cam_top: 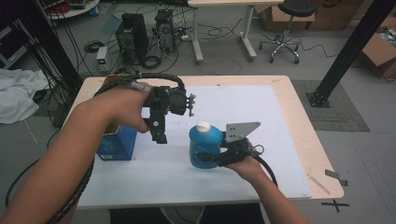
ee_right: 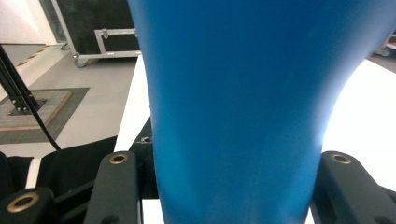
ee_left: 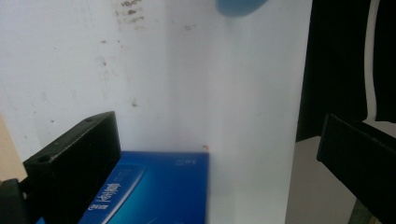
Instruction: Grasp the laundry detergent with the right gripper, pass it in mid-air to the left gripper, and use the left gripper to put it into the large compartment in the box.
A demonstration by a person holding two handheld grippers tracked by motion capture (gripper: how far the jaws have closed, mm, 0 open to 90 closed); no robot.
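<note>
A blue bottle (cam_top: 205, 144) with a white cap (cam_top: 203, 126) stands upright at the middle of the white mat (cam_top: 243, 107). My right gripper (cam_top: 205, 158) comes in from the right and is shut on its lower body. In the right gripper view the bottle (ee_right: 238, 107) sits between both black jaws. My left gripper (cam_top: 159, 136) hangs above the mat, pointing down, just right of a blue box (cam_top: 116, 142). In the left gripper view my left gripper (ee_left: 217, 158) stands open, with nothing between its fingers and the blue box (ee_left: 159, 191) below, by the left jaw.
The mat covers most of a pale wooden table (cam_top: 303, 135). A wooden stick (cam_top: 318, 183) and dark tape (cam_top: 336, 176) lie near its right front corner. Computer towers (cam_top: 133, 35), cables and a stool (cam_top: 287, 28) stand on the floor behind. A black post (cam_top: 350, 46) rises at right.
</note>
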